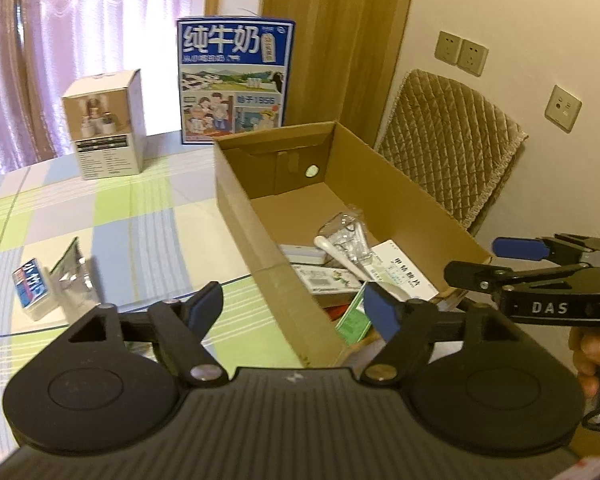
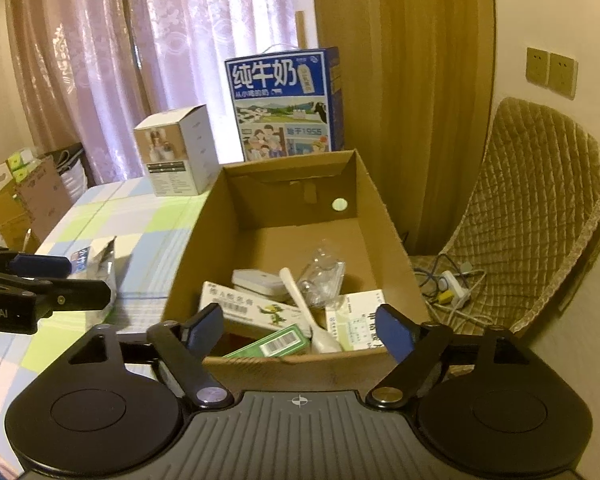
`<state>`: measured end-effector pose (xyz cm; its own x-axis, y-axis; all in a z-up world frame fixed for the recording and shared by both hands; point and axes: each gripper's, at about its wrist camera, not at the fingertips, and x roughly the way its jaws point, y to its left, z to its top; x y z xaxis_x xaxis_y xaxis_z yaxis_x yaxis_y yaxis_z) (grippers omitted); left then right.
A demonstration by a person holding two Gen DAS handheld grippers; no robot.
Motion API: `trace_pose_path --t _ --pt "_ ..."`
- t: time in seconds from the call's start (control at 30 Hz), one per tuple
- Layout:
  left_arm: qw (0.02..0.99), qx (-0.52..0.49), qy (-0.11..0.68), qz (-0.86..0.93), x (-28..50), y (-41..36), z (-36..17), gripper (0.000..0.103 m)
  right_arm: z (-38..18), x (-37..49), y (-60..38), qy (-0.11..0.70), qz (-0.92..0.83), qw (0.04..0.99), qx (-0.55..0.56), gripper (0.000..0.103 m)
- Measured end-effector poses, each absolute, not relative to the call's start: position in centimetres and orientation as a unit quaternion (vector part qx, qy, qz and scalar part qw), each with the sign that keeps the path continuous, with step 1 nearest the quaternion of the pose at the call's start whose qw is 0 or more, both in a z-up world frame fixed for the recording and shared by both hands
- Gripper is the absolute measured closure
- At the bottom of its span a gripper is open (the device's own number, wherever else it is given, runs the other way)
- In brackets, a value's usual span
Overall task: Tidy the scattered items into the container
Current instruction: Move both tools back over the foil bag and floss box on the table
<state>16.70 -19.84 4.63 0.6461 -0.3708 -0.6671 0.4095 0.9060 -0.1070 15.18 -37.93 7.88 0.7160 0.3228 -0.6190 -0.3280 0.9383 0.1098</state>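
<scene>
**Both grippers empty over the cardboard box**

Pink curtains and a wooden door back a desk (image 1: 100, 216) spread with a green, blue and white checked cloth. Left gripper (image 1: 292, 308) hangs over the near corner of the open cardboard box (image 1: 240, 200), its 2 blue-padded jaws spread apart with nothing between them. Right gripper (image 2: 300, 328) sits above the near wall of the same box, jaws likewise wide and empty.

Inside the box lie a white spoon (image 2: 304, 312), a crumpled clear plastic wrapper (image 2: 324, 276), a flat white case (image 2: 260, 280), a green carton (image 2: 276, 344) and 2 white medicine boxes. Still out on the desk, left of the box, are a small blue-labelled packet (image 1: 30, 286) and a silver foil pouch (image 1: 74, 276) just beside it. Farther back stand a white product box (image 1: 108, 124) and a blue milk carton case (image 1: 234, 80). A quilted chair (image 2: 532, 216) stands to the right.
</scene>
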Motion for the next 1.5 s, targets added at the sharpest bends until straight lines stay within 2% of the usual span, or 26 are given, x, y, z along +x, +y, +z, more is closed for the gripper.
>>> trace_pose_path --t 0.3,0.5,1.23,1.5 --pt "0.917 0.013 0.354 -0.180 14.2 -15.8 5.1 0.010 8.2 12.9 -35.6 0.330 0.196 0.923 -0.007 0.002" --pt "0.922 0.007 0.355 -0.152 12.3 -12.6 4.9 0.002 8.2 11.8 -33.5 0.333 0.212 0.919 -0.013 0.002" --pt "0.943 -0.036 0.330 0.000 7.3 1.7 3.6 0.001 8.1 7.8 -24.0 0.328 0.292 0.896 -0.060 0.002" --pt "0.932 -0.023 0.362 0.024 7.6 4.3 2.5 0.001 7.5 7.9 -21.1 0.331 0.312 0.887 -0.076 0.002"
